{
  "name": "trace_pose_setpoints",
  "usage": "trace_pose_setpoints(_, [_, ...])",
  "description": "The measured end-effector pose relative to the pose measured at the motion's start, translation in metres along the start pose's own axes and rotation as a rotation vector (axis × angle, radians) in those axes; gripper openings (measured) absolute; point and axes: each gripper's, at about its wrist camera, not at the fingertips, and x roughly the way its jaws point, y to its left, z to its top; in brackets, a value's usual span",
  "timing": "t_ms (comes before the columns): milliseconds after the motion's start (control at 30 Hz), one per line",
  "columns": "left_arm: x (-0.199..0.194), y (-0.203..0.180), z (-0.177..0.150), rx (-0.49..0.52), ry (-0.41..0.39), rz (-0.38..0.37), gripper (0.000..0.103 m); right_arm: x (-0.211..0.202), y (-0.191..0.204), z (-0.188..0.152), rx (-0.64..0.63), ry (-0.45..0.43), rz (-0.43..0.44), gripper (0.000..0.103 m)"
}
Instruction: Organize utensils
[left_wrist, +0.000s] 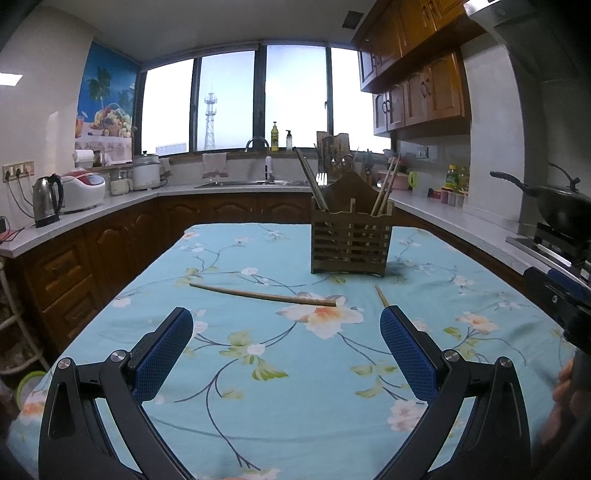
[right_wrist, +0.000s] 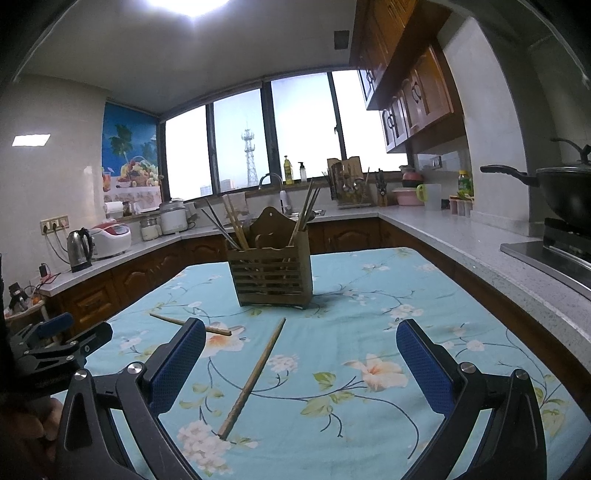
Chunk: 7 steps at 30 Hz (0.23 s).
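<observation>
— What did the left wrist view show?

— The left gripper (left_wrist: 286, 328) hung over the table's flowered cloth (left_wrist: 258, 424) with its blue pads spread wide and nothing between them. Just ahead of its fingertips one chopstick (left_wrist: 262, 294) lay crosswise on the cloth. The tip of a second chopstick (left_wrist: 381, 296) showed just past the gripper's right finger, the rest hidden behind it. Farther ahead, slightly right of the gripper's line, the wooden utensil holder (left_wrist: 351, 242) stood upright with chopsticks in its left and right compartments. The right gripper's body showed at that gripper's far right, its fingers out of frame.

— And the right wrist view?

— The right gripper (right_wrist: 301, 341) was also spread wide and empty above the cloth (right_wrist: 369, 424). The second chopstick (right_wrist: 253, 376) lay between its fingers, nearer the left one, running lengthwise from near the camera toward the holder (right_wrist: 271, 273), touching neither pad. The first chopstick (right_wrist: 173, 320) lay ahead-left, its thick end partly behind the left finger. The holder stood straight ahead, slightly left, well past the fingertips. The left gripper (right_wrist: 92, 332) showed off to the left.
</observation>
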Motion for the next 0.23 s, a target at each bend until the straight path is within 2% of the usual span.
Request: trace_pose_setpoints(233, [0.0042, -0.0029, 0.0028, -0.003, 0.018, -0.017, 0.103, 0.0080, -0.0044, 0.0020, 0.017, 0.027, -0.010, 0.103])
